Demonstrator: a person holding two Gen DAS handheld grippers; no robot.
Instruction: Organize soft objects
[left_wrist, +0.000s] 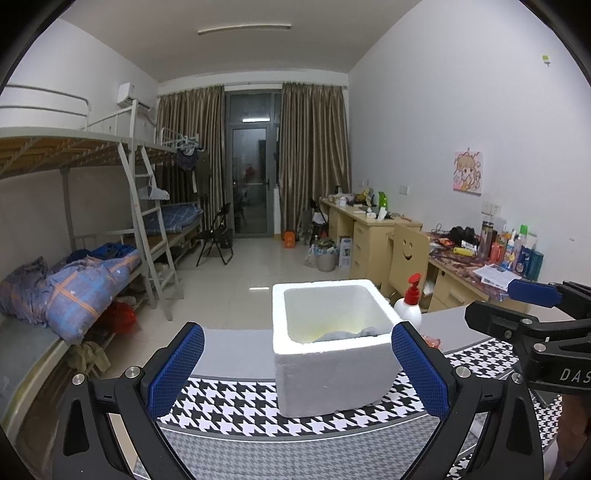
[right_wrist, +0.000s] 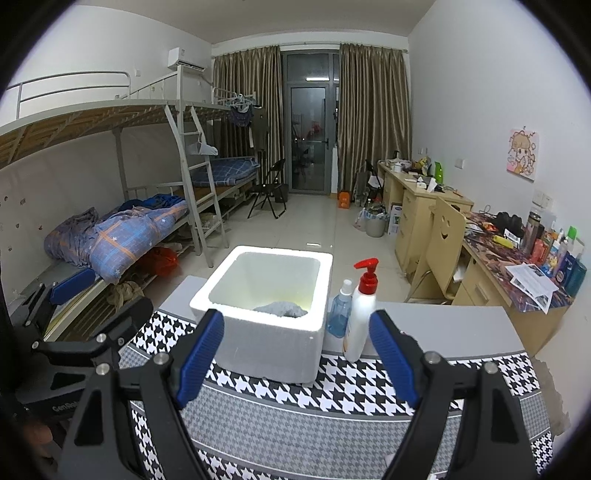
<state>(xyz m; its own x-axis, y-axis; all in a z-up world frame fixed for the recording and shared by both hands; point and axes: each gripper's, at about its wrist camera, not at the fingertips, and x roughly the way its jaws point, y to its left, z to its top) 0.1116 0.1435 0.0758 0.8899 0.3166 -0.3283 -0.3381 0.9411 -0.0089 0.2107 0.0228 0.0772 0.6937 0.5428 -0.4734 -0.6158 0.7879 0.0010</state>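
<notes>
While I hold both grippers over the table, this is how things stand:

Left gripper (left_wrist: 297, 369): my jaws are spread wide and empty; the box shows between the blue pads.
Right gripper (right_wrist: 297, 360): spread wide too, nothing pinched; it juts into the left view at 3 o'clock.
Box (left_wrist: 332, 373): white foam, open-topped, upright on the cloth, at 12 o'clock from both grippers, touching neither.
Rag (right_wrist: 280, 309): grey soft bundle lying in the bottom of the box, towards its near wall.
Cloth (right_wrist: 332, 413): houndstooth, black and white, spread over the grey table (right_wrist: 450, 328).
Pump bottle (right_wrist: 360, 314): white with red head, upright, just beside the box at its 3 o'clock.
Blue bottle (right_wrist: 340, 310): small, clear, standing between the box and the pump bottle.
Bunk (right_wrist: 122, 236): at 9 o'clock, well apart, a blue quilt heaped on the lower bed.
Desks (right_wrist: 424, 206): at 2 o'clock along the wall, cluttered.
</notes>
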